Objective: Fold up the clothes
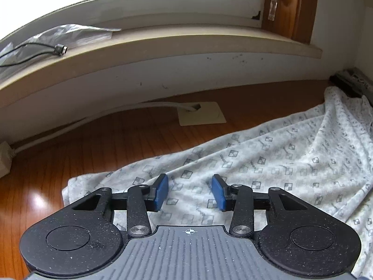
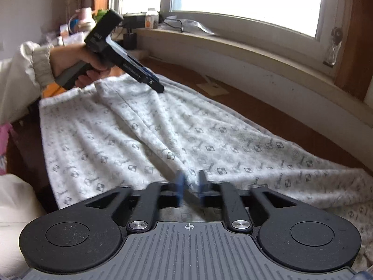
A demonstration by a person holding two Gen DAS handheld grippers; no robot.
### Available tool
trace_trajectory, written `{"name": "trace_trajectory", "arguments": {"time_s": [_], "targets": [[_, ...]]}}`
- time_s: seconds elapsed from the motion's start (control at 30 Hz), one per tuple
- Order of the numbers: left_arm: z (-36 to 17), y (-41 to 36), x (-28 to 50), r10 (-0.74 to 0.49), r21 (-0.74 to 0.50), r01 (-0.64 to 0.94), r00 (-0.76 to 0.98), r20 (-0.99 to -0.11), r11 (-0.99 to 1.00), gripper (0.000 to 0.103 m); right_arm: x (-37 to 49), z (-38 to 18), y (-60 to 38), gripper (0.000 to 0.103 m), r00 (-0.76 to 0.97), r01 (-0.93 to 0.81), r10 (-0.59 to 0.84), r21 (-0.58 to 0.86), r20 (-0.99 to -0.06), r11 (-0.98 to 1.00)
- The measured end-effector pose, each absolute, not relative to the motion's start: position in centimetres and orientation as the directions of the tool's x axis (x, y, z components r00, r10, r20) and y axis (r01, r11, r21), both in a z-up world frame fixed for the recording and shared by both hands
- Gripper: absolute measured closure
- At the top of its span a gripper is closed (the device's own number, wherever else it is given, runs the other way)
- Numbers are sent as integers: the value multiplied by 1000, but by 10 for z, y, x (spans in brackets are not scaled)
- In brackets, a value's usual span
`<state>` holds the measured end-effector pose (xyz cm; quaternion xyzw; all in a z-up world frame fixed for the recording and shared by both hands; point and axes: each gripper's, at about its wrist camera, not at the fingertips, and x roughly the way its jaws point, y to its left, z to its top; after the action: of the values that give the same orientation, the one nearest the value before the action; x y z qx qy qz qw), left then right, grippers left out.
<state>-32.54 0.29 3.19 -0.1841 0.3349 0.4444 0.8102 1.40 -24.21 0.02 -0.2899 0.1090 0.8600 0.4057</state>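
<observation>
A white garment [image 1: 268, 161] printed with small grey squares lies spread over the wooden table [image 1: 112, 144]. In the left wrist view my left gripper [image 1: 189, 179] hovers over the garment's left end, its blue pads [image 1: 163, 187] wide apart with nothing pinched. The right wrist view shows the same left gripper [image 2: 158, 87] held by a hand [image 2: 93, 67] over the garment's far end [image 2: 130, 86]. My right gripper [image 2: 190, 183] is at the near edge, its blurred blue pads close together on a raised ridge of the garment [image 2: 149, 140] that runs up to them.
A window sill [image 1: 163, 39] carries a cable plug [image 1: 59, 50] and a plastic bag [image 1: 77, 31]. A beige socket plate [image 1: 201, 113] with a white cable lies on the table. Dark objects [image 1: 349, 81] sit at the far right corner. Bottles and clutter [image 2: 151, 18] crowd the sill's far left.
</observation>
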Motion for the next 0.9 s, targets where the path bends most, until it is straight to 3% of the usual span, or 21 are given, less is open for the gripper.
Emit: {"name": "trace_trajectory", "arguments": {"time_s": [0.03, 0.23, 0.53, 0.57, 0.6, 0.63, 0.8, 0.9], "targets": [[34, 2, -323, 602, 10, -842, 378, -703, 540, 50, 19, 4, -242, 65, -501, -771, 649, -46, -573, -635], [45, -2, -295, 606, 7, -811, 431, -668, 585, 36, 58, 11, -239, 63, -392, -843, 724, -94, -567, -530], [25, 7, -284, 562, -34, -805, 443, -699, 592, 36, 54, -6, -243, 61, -347, -820, 701, -161, -623, -549], [25, 7, -285, 562, -36, -805, 445, -697, 592, 36, 52, -9, -242, 63, -337, -819, 700, -171, -629, -548], [25, 8, -286, 563, -38, -806, 446, -696, 591, 36, 53, -9, -241, 72, -333, -821, 698, -169, -634, -545], [25, 8, -287, 562, -38, -806, 446, -696, 591, 36, 55, -10, -241, 95, -329, -825, 695, -164, -639, -541], [29, 11, -284, 568, -21, -804, 438, -697, 594, 36, 69, -5, -256, 95, -336, -842, 703, -135, -627, -523], [36, 12, -279, 573, -30, -795, 462, -677, 605, 34, 80, -4, -258, 86, -329, -857, 707, -117, -626, -502]]}}
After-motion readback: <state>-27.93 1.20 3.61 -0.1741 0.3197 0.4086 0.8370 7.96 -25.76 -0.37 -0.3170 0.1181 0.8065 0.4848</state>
